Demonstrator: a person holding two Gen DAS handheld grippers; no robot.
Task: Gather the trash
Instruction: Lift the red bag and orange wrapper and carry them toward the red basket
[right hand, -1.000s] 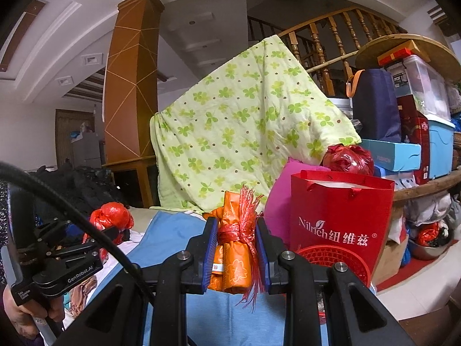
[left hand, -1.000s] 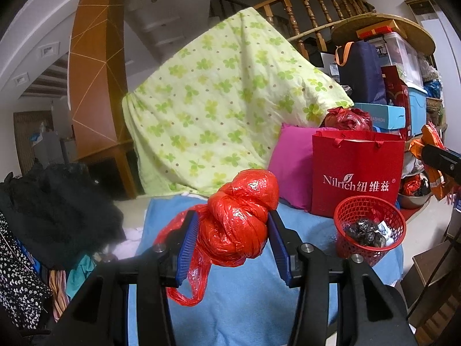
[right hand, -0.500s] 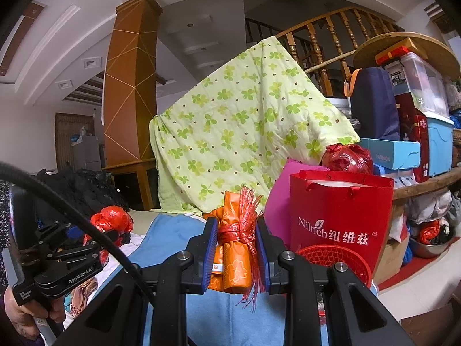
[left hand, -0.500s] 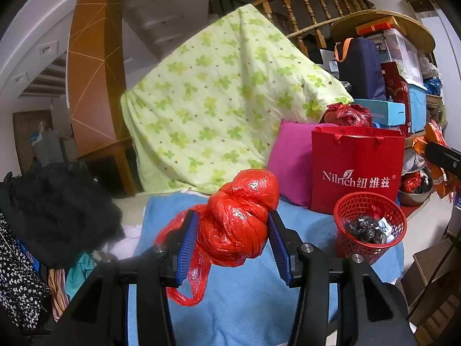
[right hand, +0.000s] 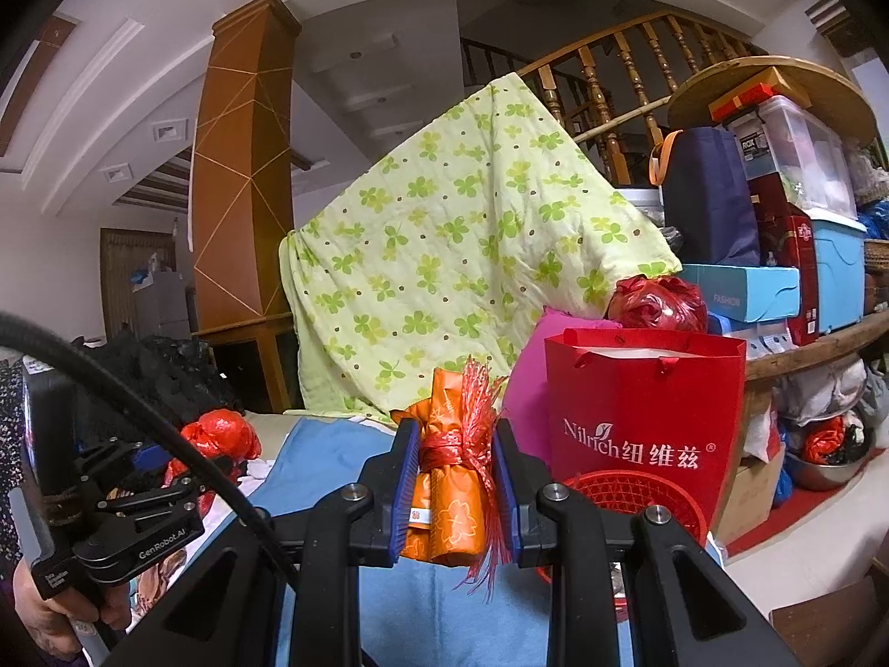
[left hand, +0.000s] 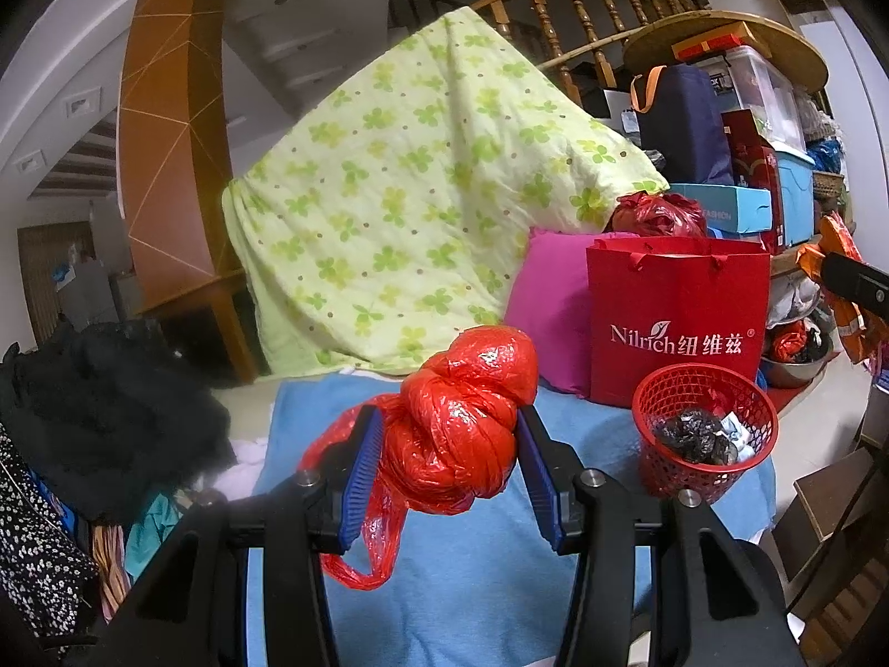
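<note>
Left wrist view: left gripper [left hand: 449, 458] clamps red plastic bag [left hand: 455, 433], angled slightly down; right gripper [right hand: 454, 478] pinches orange wrapper bundle [right hand: 453, 472], near level.

The red basket [right hand: 628, 494] sits mostly hidden behind the right gripper's fingers [right hand: 508, 492], its dark contents [left hand: 692, 433] too crumpled to name, while the pink cushion [left hand: 547, 311] disappears partly behind the red gift bag [left hand: 675, 322].

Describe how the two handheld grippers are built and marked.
Both grippers, left and right, have black angular fingers with silver bolts and ribbed blue pads. The right view shows the left gripper's black body with white "GenRobot.AI" lettering, a thick black cable, and the hand gripping its handle.
</note>
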